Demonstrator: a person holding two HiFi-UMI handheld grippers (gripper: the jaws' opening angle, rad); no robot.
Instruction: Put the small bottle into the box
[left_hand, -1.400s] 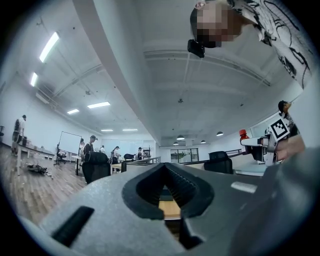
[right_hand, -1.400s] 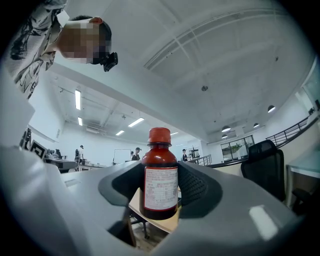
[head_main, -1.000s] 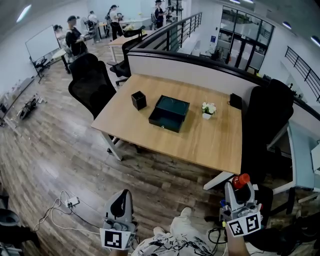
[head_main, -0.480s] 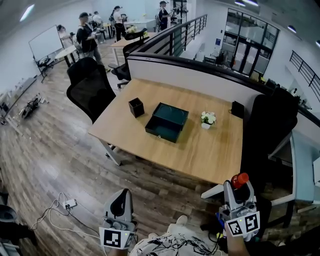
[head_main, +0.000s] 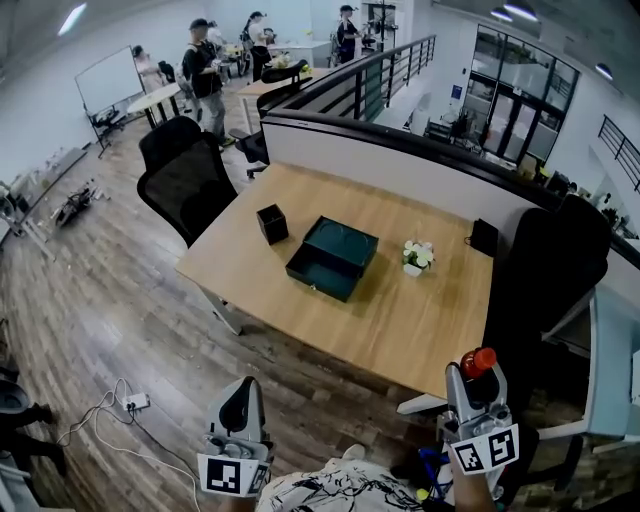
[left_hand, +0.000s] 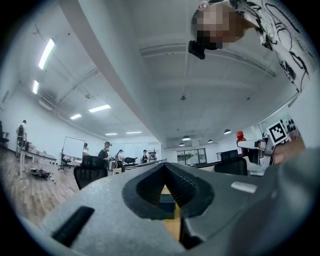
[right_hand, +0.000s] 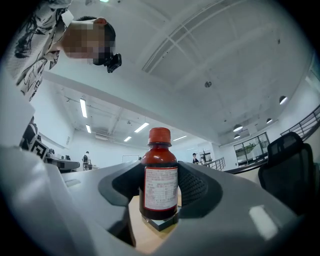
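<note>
Holding unchanged: right gripper (head_main: 478, 378) clamped on upright small bottle (right_hand: 159, 185), left gripper (head_main: 240, 405) jaws together; box (head_main: 320, 278) on desk (head_main: 400, 320) now lower in view.

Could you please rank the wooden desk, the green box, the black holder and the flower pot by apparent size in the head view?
1. wooden desk
2. green box
3. black holder and flower pot look about alike; I would not rank them.
</note>
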